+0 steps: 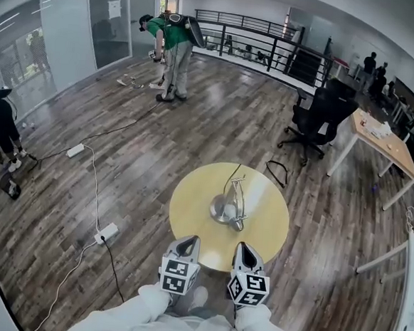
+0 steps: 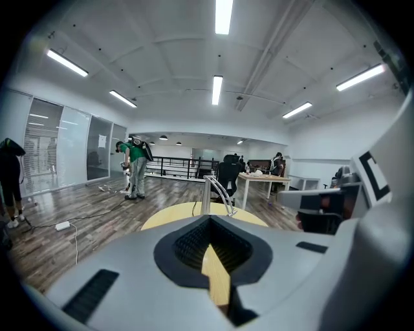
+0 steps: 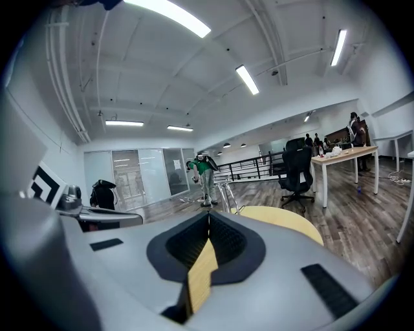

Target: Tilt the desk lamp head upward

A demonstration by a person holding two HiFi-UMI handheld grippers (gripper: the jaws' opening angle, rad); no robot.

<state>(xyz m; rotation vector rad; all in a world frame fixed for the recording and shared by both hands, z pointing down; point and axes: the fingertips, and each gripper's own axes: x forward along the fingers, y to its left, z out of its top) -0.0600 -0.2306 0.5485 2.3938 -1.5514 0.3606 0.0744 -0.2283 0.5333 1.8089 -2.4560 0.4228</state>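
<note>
A silver desk lamp (image 1: 229, 204) stands near the middle of a round yellow table (image 1: 190, 195), its head lowered onto the base and its thin arm bent over. The lamp's arm (image 2: 217, 194) rises beyond the left jaws, and the lamp (image 3: 228, 195) also shows past the right jaws. My left gripper (image 1: 187, 245) and right gripper (image 1: 244, 251) hover side by side over the table's near edge, short of the lamp. Both are shut with nothing between the jaws, tips together in the left gripper view (image 2: 210, 216) and the right gripper view (image 3: 208, 214).
A black office chair (image 1: 318, 116) and a wooden desk (image 1: 380, 143) stand at the back right. A person in green (image 1: 172, 48) bends over at the far left. A white cable and power strip (image 1: 105, 232) lie on the floor left of the table.
</note>
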